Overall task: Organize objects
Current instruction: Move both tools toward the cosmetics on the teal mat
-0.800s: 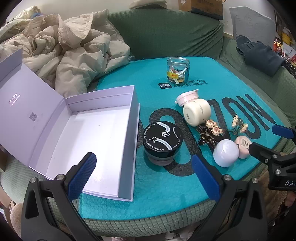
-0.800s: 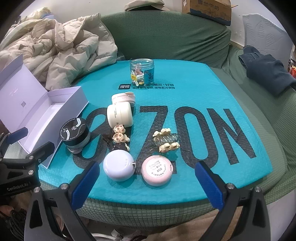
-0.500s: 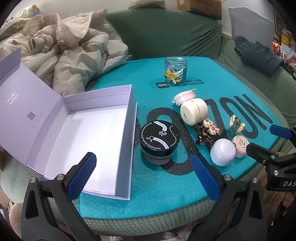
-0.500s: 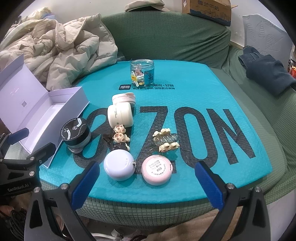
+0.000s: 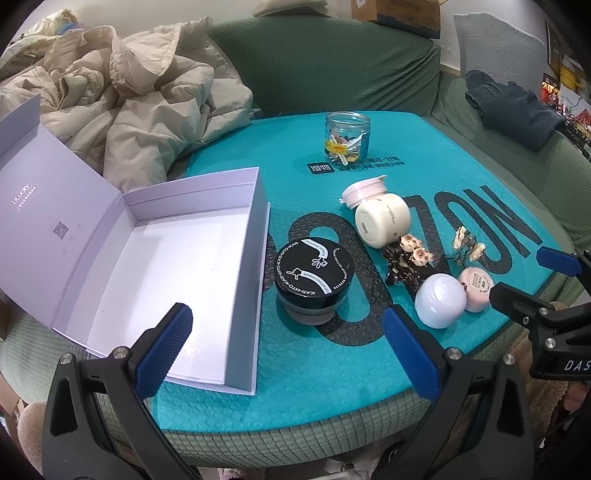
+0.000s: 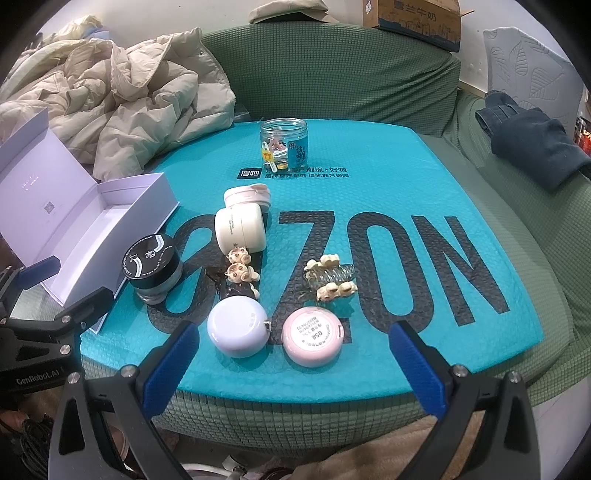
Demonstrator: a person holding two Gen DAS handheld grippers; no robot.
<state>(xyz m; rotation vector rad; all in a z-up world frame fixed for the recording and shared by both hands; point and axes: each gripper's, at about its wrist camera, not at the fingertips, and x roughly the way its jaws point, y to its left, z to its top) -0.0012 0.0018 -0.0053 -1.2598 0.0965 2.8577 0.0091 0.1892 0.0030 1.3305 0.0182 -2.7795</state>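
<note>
Both grippers hover off the near edge of the teal bubble mailer, nothing in either. Left gripper: jaws spread fully wide, empty, aimed down between the open lavender gift box and the black jar. Right gripper: jaws also fully wide, empty, pads apart from everything, with the lavender round case and pink round compact just ahead between its fingers. Mailer printed with big black letters, lies on a green covered sofa. Gift box sits at the mailer's left edge, lid flipped open to the left, inside bare white. Black jar with white lettering on lid stands upright just right of the box wall, near but not clearly touching. Behind it a cream jar lies on its side, touching a pink-lidded jar behind. Dark hair claw with bear charms lies between cream jar and lavender case; clear hair claw with cream charms to its right, just behind the pink compact. Lavender case and pink compact side by side at the near edge, close together. Clear lidless jar with small colourful items stands upright at the back of the mailer, well apart from the rest. Beige puffer jacket heaped on the sofa behind the box; dark blue garment on the right; cardboard box on top of the sofa back.
</note>
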